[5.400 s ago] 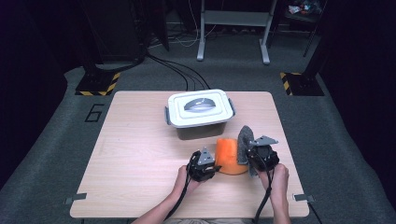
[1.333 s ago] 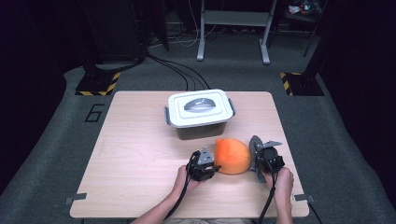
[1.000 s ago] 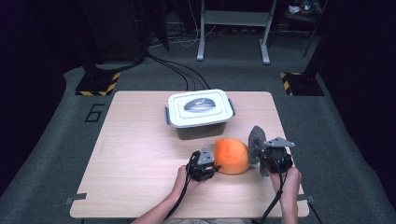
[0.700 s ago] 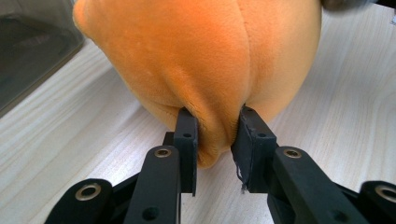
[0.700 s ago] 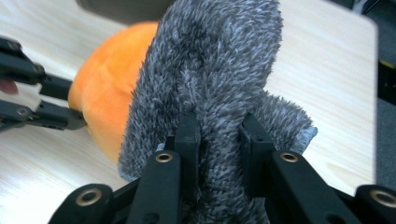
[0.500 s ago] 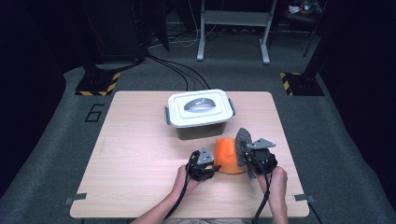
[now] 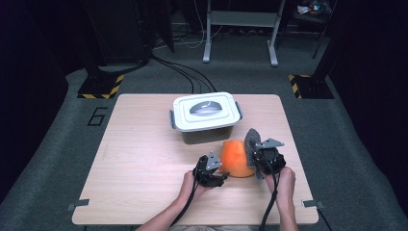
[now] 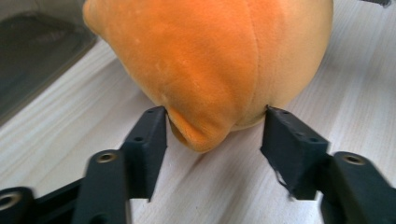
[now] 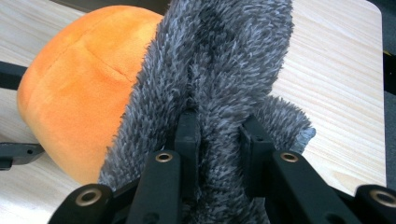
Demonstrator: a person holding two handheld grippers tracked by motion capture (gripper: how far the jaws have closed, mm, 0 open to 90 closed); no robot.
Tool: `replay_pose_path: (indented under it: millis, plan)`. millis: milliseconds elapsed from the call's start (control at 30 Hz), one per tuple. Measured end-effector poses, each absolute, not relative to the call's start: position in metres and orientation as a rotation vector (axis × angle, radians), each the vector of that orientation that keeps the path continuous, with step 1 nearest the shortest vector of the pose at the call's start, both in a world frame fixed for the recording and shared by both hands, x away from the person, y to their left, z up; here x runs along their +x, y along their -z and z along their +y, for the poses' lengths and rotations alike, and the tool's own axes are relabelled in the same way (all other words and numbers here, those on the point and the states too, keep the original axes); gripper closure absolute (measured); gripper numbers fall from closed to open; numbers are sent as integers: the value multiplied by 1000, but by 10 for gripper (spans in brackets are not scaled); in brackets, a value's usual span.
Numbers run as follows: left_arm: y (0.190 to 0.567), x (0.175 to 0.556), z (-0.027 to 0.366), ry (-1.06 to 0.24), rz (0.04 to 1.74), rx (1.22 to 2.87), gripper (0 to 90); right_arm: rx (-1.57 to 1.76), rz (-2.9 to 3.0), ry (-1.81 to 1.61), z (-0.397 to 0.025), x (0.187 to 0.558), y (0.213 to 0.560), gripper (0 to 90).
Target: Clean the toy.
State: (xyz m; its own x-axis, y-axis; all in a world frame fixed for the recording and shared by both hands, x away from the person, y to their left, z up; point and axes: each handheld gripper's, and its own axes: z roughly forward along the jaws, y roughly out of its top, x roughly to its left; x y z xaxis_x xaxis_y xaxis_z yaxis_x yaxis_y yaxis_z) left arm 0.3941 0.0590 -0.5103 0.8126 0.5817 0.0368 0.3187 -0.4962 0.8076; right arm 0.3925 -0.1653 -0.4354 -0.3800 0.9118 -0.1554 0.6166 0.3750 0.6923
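Jaws of the right gripper [image 9: 217, 135] are clamped on a grey fuzzy cloth [image 9: 224, 60], the pile bunched between the two black fingers and standing up above them, while the jaws of the left gripper [image 8: 215, 135] stand apart, one on each side of a small protruding fold at the base of the orange plush ball [image 8: 210, 60], with no pinch on it that I can make out. In the high view the orange plush ball [image 7: 236, 158] rests on the desk [image 7: 144, 159] toward its near right part, just in front of a white lidded box [image 7: 204, 115] that sits at the middle of the far half. The left gripper [image 7: 210, 169] lies low at the ball's near left side and the right gripper [image 7: 266, 156] is at its right side, so the ball sits between the two. The grey fuzzy cloth [image 7: 251, 142] is held upright against the ball's right flank, touching it, its long axis running roughly from the near edge toward the far edge. The work appears to be wiping the ball: the coming stroke turns on the cloth lying flat against the ball's right face, with the right hand carrying the cloth and the left gripper placed to steady the ball from the opposite side.
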Motion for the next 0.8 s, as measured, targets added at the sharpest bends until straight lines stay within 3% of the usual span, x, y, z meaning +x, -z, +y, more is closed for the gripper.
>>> replay_pose_path:
  millis: [200, 400, 800]
  plan:
    - [509, 392, 55, -443, 601, 2141, 587, 1311, 2112, -735, -167, 393, 436, 725]
    - [506, 392, 58, -370, 595, 2116, 727, 1314, 2095, -761, -172, 390, 434, 723]
    - [489, 385, 61, -228, 598, 2077, 746, 1231, 2115, -891, -170, 367, 401, 721]
